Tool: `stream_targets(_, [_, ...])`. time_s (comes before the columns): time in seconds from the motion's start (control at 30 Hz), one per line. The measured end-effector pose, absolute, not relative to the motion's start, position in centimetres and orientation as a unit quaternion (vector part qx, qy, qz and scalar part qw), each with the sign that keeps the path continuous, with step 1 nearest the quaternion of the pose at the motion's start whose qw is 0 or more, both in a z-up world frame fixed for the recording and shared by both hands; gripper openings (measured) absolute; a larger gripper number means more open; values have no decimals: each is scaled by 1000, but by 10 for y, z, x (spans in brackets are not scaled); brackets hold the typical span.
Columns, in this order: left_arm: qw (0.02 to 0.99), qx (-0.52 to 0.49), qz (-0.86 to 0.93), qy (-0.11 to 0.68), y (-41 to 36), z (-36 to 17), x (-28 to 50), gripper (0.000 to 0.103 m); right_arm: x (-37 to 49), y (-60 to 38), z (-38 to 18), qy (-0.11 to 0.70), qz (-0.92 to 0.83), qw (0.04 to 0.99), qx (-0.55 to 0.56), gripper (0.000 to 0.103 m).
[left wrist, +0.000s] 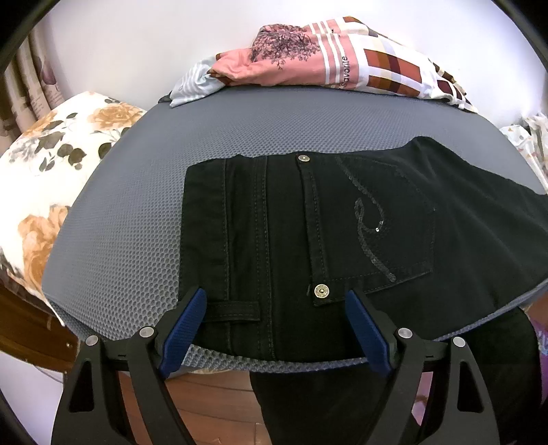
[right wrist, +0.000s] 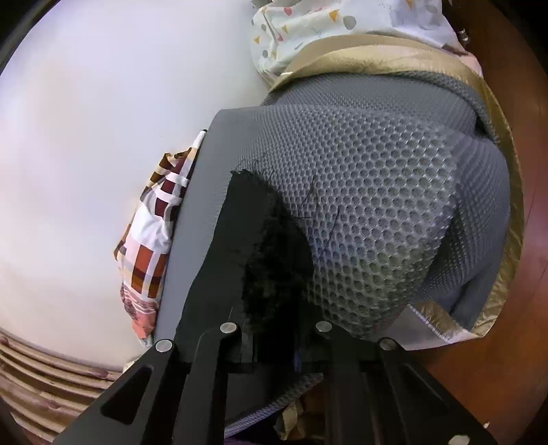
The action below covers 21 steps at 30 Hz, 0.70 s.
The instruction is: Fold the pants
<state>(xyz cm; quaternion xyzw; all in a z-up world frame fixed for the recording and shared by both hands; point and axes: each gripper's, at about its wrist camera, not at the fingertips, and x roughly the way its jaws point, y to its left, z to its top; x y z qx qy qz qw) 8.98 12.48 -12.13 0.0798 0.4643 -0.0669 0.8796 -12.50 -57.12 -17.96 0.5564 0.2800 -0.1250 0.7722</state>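
Observation:
Black jeans (left wrist: 342, 219) lie on the grey mesh pad (left wrist: 137, 205), waistband to the left, back pocket with a sequin swirl (left wrist: 373, 226) up, legs running off to the right. My left gripper (left wrist: 274, 308) is open, its blue pads (left wrist: 185, 328) straddling the near waist edge by a belt loop. In the right wrist view my right gripper (right wrist: 274, 308) is shut on the frayed hem end of the pants (right wrist: 253, 239), lifted over the pad (right wrist: 376, 205); the fingertips are hidden by the cloth.
Folded pink and checked clothes (left wrist: 325, 58) lie at the pad's far edge. A floral pillow (left wrist: 51, 164) is at the left. A white patterned cloth (right wrist: 342, 24) and gold quilt (right wrist: 507, 205) border the pad's right end. Wooden floor (left wrist: 212, 404) lies below.

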Motion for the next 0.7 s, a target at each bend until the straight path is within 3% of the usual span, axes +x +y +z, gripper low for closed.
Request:
stream_targets(0.2, [880,80,-68,464,124,-121,91,84,-124,-576,-182,263,-114,762,580,27])
stream_targets(0.3, [880,80,-69,464,124,-122,91,84,-114,-575,-180,290,-125,763,564,13])
stream_targets(0.7, [883,68,-77,457,123,-114,88,84,-67,-523,-114,279,-66,809,514,13])
